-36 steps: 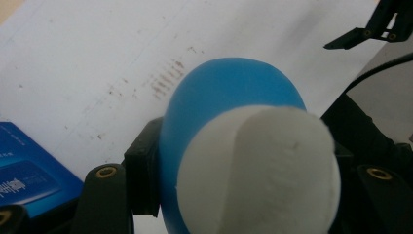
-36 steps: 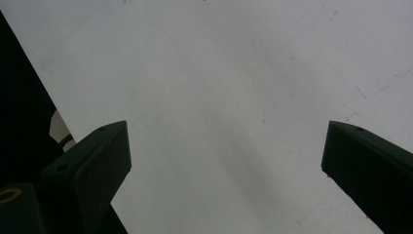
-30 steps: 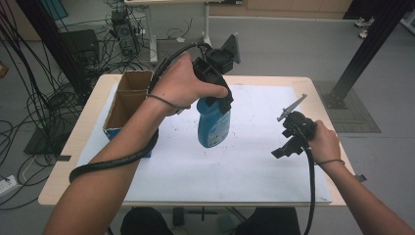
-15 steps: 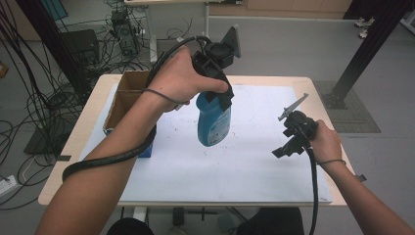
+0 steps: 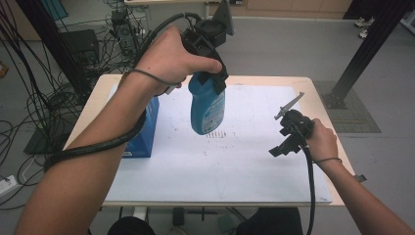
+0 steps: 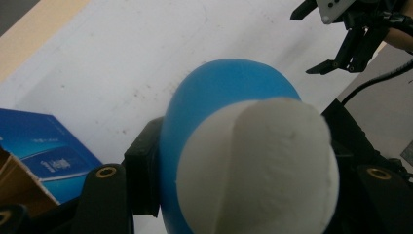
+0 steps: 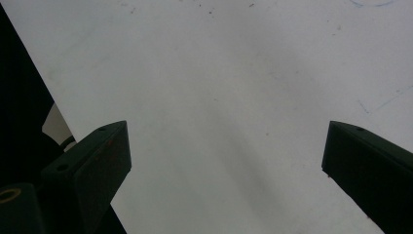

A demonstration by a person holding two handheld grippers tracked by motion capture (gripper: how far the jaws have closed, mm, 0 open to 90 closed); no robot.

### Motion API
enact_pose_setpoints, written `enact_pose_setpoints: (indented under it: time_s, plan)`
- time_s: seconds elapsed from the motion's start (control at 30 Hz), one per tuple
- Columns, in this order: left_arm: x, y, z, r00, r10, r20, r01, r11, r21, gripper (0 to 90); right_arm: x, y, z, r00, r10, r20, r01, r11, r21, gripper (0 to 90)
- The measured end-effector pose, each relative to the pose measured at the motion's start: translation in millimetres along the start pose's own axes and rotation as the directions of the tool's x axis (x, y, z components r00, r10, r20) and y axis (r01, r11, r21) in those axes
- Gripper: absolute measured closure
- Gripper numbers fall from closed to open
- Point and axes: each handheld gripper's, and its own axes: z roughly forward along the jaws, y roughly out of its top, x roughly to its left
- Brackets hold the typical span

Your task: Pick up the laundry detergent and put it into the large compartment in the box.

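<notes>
left hand-held gripper (image 5: 211, 85) clamped on the neck of a blue bottle (image 5: 207, 107), which hangs upright in the air above the far middle of the table (image 5: 254, 166). white cap (image 6: 258, 165) just above the jaws. rigid, smooth plastic, likely slippery and bottom-heavy; the neck gives the surest hold. right hand-held gripper (image 5: 286, 142) wide, empty.

Left claw (image 5: 211, 81) raised high, pointing down, jaws clamped, forearm angled up from lower left. Right claw (image 5: 288, 142) held low at right, jaws spread wide with nothing between, wrist level, cable trailing back.
</notes>
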Motion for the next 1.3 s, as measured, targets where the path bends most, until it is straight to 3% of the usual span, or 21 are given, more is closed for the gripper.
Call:
enact_pose_setpoints:
  time_s: [0.33, 0.7, 0.77, 0.87, 0.9, 0.97, 1.0, 1.03, 1.13, 1.17, 1.27, 1.3]
  plan:
    - [14.1, 2.7, -17.0, 0.9983, -0.052, -0.025, 0.051, 0.9986, -0.014, 37.7, -0.2, 3.5, 0.7, 0.9999, -0.011, -0.003, 0.011, 1.0, -0.004, 3.8]
    - [40.7, -6.2, -34.6, 0.9883, -0.14, -0.06, 0.138, 0.9896, -0.041, 37.7, -1.9, 3.9, -0.6, 0.9999, -0.012, -0.001, 0.012, 1.0, -0.005, 3.8]
    - [49.9, -11.3, -36.6, 0.9815, -0.172, -0.085, 0.169, 0.9849, -0.038, 37.7, -2.0, 4.5, 0.0, 0.9999, -0.015, -0.002, 0.015, 1.0, -0.005, 3.8]
    - [54.8, -14.1, -38.0, 0.9767, -0.191, -0.097, 0.188, 0.9813, -0.04, 37.7, -1.9, 5.0, 0.5, 0.9999, -0.016, -0.004, 0.016, 1.0, -0.006, 3.8]
    - [61.3, -18.2, -40.3, 0.9702, -0.216, -0.11, 0.212, 0.9763, -0.042, 37.8, -1.7, 5.4, 0.9, 0.9998, -0.019, -0.005, 0.019, 1.0, -0.005, 3.8]
    - [64.5, -20.2, -41.5, 0.9665, -0.228, -0.118, 0.224, 0.9736, -0.045, 37.8, -1.5, 5.6, 1.2, 0.9999, -0.016, -0.006, 0.016, 1.0, -0.009, 3.8]
    - [70.0, -24.5, -43.1, 0.9591, -0.251, -0.131, 0.247, 0.9679, -0.048, 37.8, -1.4, 5.9, 1.4, 0.9999, -0.015, -0.006, 0.015, 1.0, -0.007, 3.8]
    - [70.0, -24.5, -43.1, 0.9591, -0.251, -0.131, 0.247, 0.9679, -0.048, 37.7, -1.4, 5.9, 1.4, 0.9999, -0.015, -0.006, 0.015, 1.0, -0.007, 3.8]
    - [78.9, -30.2, -45.3, 0.9507, -0.275, -0.144, 0.271, 0.9615, -0.048, 37.7, -1.4, 6.6, 2.3, 0.9999, -0.014, -0.009, 0.014, 1.0, -0.009, 3.8]
    - [88.9, -36.1, -48.2, 0.9406, -0.305, -0.15, 0.3, 0.9525, -0.051, 37.8, -0.7, 7.2, 2.7, 0.9999, -0.014, -0.008, 0.014, 1.0, -0.003, 3.8]
    - [95.3, -40.0, -50.2, 0.9357, -0.316, -0.157, 0.313, 0.9488, -0.047, 37.7, -0.1, 7.6, 2.7, 0.9998, -0.017, -0.008, 0.017, 1.0, -0.006, 3.8]
    - [98.7, -42.2, -51.1, 0.9303, -0.329, -0.162, 0.326, 0.9443, -0.049, 37.7, -0.2, 7.9, 2.7, 0.9998, -0.015, -0.008, 0.015, 1.0, -0.007, 3.8]
